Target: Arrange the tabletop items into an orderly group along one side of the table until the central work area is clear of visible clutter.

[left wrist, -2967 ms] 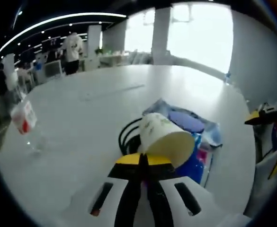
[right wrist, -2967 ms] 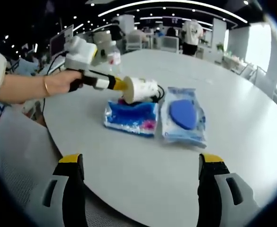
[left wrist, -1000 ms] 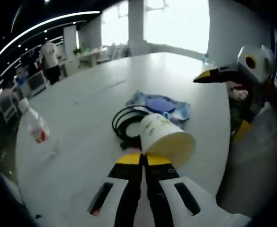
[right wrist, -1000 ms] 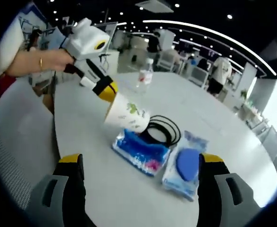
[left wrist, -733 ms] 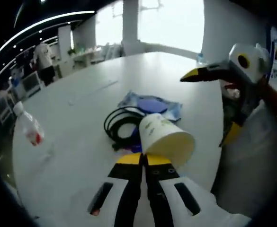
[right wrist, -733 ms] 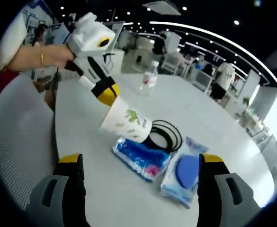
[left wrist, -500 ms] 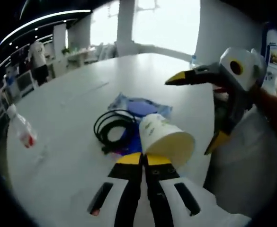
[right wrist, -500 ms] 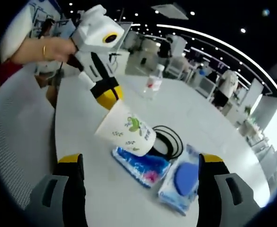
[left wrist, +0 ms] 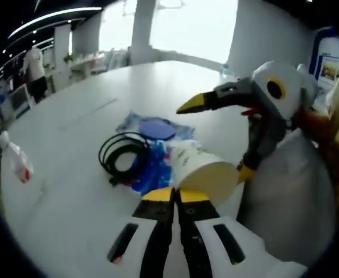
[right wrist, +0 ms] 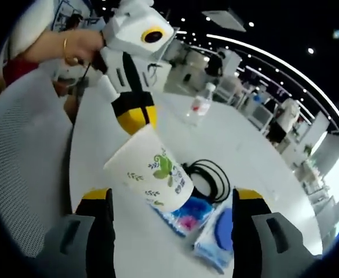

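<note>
Left gripper (left wrist: 175,196): yellow-tipped jaws pressed together on the rim of a white paper cup (left wrist: 201,169), which is held tilted above the table with its open mouth turned toward the camera. In the right gripper view the same cup (right wrist: 149,167) appears as a smooth tapered cone printed with green leaf sprigs, pinched at its rim by the left gripper (right wrist: 133,120), whose handle sits in a person's hand (right wrist: 79,49) wearing a thin bangle.

Right gripper (right wrist: 172,197): jaws spread wide, one on each side of the cup and apart from it; nothing lies between them but the cup. The right gripper (left wrist: 215,136) also enters the left gripper view just beyond the cup.

Round white table (left wrist: 65,150), matte and smooth. Beneath and just beyond the cup lie a coil of black cable (left wrist: 121,156), a crinkled blue plastic packet (left wrist: 152,171) with what may be pink print, and a clear wipes pack (left wrist: 152,126) with a blue oval flap. The three lie close together; whether the cable touches the packets cannot be told. A clear plastic bottle (left wrist: 15,164) with a red label lies well apart from the cup, near the table's edge. A grey mesh chair back (right wrist: 18,174) stands beside the table.
</note>
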